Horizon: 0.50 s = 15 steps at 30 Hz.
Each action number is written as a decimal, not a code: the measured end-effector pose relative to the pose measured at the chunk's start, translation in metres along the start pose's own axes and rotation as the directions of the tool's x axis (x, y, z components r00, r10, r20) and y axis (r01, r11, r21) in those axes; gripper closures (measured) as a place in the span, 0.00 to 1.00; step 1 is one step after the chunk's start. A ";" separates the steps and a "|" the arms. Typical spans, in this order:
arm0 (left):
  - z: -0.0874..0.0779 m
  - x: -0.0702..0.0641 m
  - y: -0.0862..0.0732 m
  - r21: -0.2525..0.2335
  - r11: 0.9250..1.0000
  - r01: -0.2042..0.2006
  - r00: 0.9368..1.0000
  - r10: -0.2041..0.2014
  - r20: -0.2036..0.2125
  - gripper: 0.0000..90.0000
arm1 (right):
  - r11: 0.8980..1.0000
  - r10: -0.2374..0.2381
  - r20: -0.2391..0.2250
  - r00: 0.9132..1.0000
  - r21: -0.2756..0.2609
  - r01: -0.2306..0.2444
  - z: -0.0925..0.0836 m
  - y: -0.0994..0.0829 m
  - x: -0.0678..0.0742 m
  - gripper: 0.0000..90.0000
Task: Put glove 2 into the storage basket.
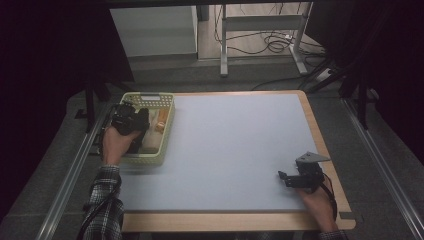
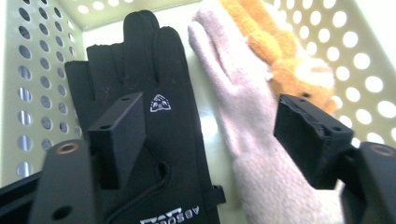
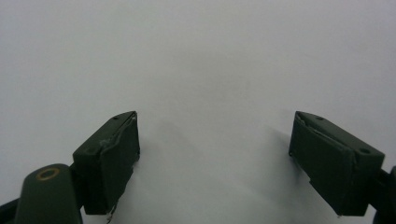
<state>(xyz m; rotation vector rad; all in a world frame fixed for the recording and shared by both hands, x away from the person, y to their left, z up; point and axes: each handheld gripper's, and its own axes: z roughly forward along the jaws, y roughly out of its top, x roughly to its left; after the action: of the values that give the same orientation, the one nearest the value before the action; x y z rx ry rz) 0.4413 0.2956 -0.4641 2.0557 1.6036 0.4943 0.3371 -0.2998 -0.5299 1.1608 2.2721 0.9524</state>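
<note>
A pale yellow perforated basket (image 1: 167, 131) stands at the table's left edge. Inside it lie a black glove (image 2: 140, 84), a pale pink knit glove (image 2: 243, 121) and an orange plush toy (image 2: 280, 51), side by side. My left gripper (image 1: 131, 120) hangs over the basket, and in the left gripper view (image 2: 208, 126) its jaws stand apart above the two gloves without pressing on either. My right gripper (image 1: 287, 178) rests near the table's front right corner, seen open in its own view (image 3: 215, 154) with only bare mat between its jaws.
A light grey mat (image 1: 235, 145) covers the wooden table (image 1: 320, 140). Metal rails run along both sides of the table. A desk frame (image 1: 260, 30) with loose cables stands on the floor behind.
</note>
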 end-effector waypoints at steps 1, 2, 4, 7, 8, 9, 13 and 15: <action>-0.002 0.000 -0.001 -0.004 1.000 0.000 1.000 0.000 0.005 0.25 | 1.000 0.001 0.000 1.000 0.000 -0.001 0.000 0.000 0.000 0.18; -0.003 0.000 -0.002 -0.009 1.000 0.002 1.000 -0.002 0.015 0.23 | 1.000 0.001 0.000 1.000 0.000 -0.001 0.000 0.000 0.000 0.18; -0.007 0.000 -0.005 -0.022 1.000 0.004 1.000 -0.003 0.028 0.19 | 1.000 0.001 0.000 1.000 0.000 -0.001 0.000 0.000 0.000 0.18; -0.014 -0.001 -0.007 -0.043 0.999 -0.001 0.999 0.004 0.050 0.14 | 1.000 0.001 0.000 1.000 0.000 -0.001 0.000 0.000 0.000 0.18; -0.017 -0.001 -0.008 -0.048 0.999 -0.004 0.998 0.007 0.057 0.13 | 1.000 0.001 0.000 1.000 0.000 -0.001 0.000 0.000 0.000 0.18; -0.019 -0.002 -0.008 -0.053 0.999 -0.007 0.998 0.010 0.064 0.12 | 1.000 0.001 0.000 1.000 0.000 -0.001 0.000 0.000 0.000 0.18; -0.029 -0.007 -0.012 -0.079 0.997 -0.024 0.994 0.033 0.108 0.08 | 1.000 0.001 0.000 1.000 0.000 -0.001 0.000 0.000 0.000 0.18; -0.034 -0.010 -0.014 -0.090 0.995 -0.039 0.992 0.050 0.118 0.06 | 1.000 0.001 0.001 1.000 0.000 -0.001 0.000 0.000 0.000 0.18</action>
<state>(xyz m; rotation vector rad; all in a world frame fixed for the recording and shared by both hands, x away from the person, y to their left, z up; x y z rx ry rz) 0.4089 0.2935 -0.4445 2.0199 1.4438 0.4396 0.3369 -0.2996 -0.5299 1.1618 2.2710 0.9521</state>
